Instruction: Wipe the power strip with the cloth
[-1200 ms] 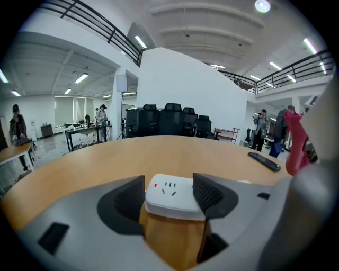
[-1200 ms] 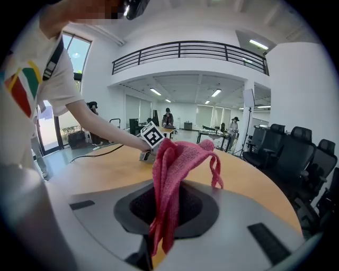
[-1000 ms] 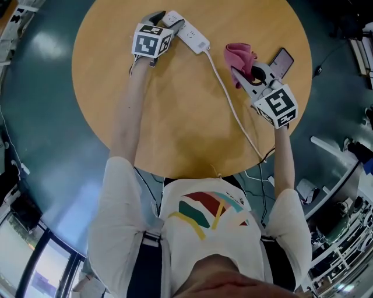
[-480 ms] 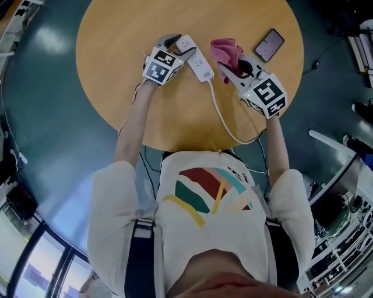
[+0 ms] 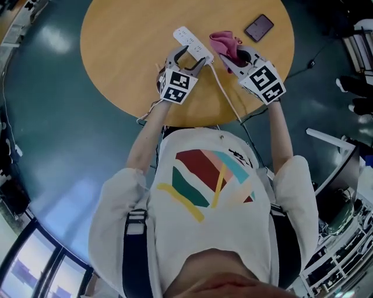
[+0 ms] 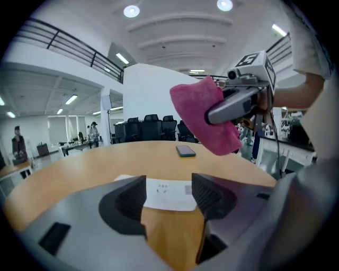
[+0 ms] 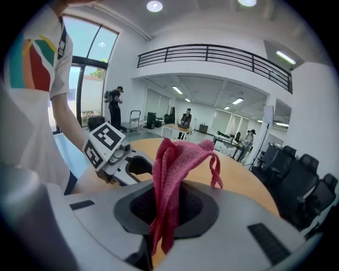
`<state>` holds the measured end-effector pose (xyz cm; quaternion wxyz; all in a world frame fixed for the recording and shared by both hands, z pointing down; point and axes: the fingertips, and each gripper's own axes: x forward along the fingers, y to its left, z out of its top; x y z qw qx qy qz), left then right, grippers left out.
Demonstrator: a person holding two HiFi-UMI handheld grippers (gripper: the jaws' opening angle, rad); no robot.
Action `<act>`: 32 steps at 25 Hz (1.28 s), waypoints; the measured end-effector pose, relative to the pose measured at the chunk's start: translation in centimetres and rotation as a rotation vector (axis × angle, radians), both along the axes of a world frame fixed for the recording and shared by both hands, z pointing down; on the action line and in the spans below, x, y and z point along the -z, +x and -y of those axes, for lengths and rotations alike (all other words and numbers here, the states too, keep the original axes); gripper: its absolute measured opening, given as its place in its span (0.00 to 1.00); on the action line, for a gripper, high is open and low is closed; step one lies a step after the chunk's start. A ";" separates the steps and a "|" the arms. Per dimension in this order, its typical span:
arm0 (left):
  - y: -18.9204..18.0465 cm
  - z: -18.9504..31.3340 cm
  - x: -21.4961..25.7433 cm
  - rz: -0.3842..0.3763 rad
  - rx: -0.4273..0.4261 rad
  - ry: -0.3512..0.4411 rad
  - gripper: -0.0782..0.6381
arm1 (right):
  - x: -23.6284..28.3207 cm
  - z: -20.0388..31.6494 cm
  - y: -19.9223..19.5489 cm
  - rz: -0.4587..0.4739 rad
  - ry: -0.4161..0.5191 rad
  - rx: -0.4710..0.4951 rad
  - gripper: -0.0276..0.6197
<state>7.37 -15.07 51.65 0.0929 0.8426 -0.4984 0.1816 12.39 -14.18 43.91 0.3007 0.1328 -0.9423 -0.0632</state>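
left gripper [image 6: 168,184]: jaws apart | power strip [image 6: 167,195] beyond them | cloth [image 6: 203,120] in right gripper [image 6: 239,102]

light: bright, ceiling lights [image 6: 131,10] overhead | edges: fisheye-warped, dark corners | focus: left gripper [image 6: 168,185] soft

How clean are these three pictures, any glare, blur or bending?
Head view: sharp, with pale glare on the dark floor. Left gripper view: fisheye with dark corners, ceiling lights blown white, pink cloth crisp. Right gripper view: fisheye too, the balcony railing bows, the window is bright.
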 end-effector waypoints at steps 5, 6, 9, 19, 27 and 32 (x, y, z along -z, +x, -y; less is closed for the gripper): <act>1.1 -2.1 -1.6 0.060 0.049 -0.027 0.17 | 0.6 0.4 -0.1 -0.112 0.156 0.097 0.10; 1.6 -2.2 -1.8 0.077 0.034 -0.018 0.17 | 0.4 0.8 -0.2 -0.135 0.178 0.122 0.10; 1.1 -1.3 -1.7 0.106 0.006 -0.001 0.17 | -1.0 2.4 -3.0 -0.227 0.256 0.228 0.10; -0.7 1.9 -3.4 0.135 -0.104 -0.050 0.17 | -9.1 8.1 -12.9 -0.644 0.453 0.640 0.10; -1.3 2.7 -4.5 0.100 -0.101 -0.048 0.17 | -12.7 9.1 -15.4 -0.763 0.515 0.753 0.10; -2.0 1.6 -3.4 0.091 -0.092 -0.055 0.17 | -12.2 6.1 -14.3 -0.789 0.525 0.783 0.10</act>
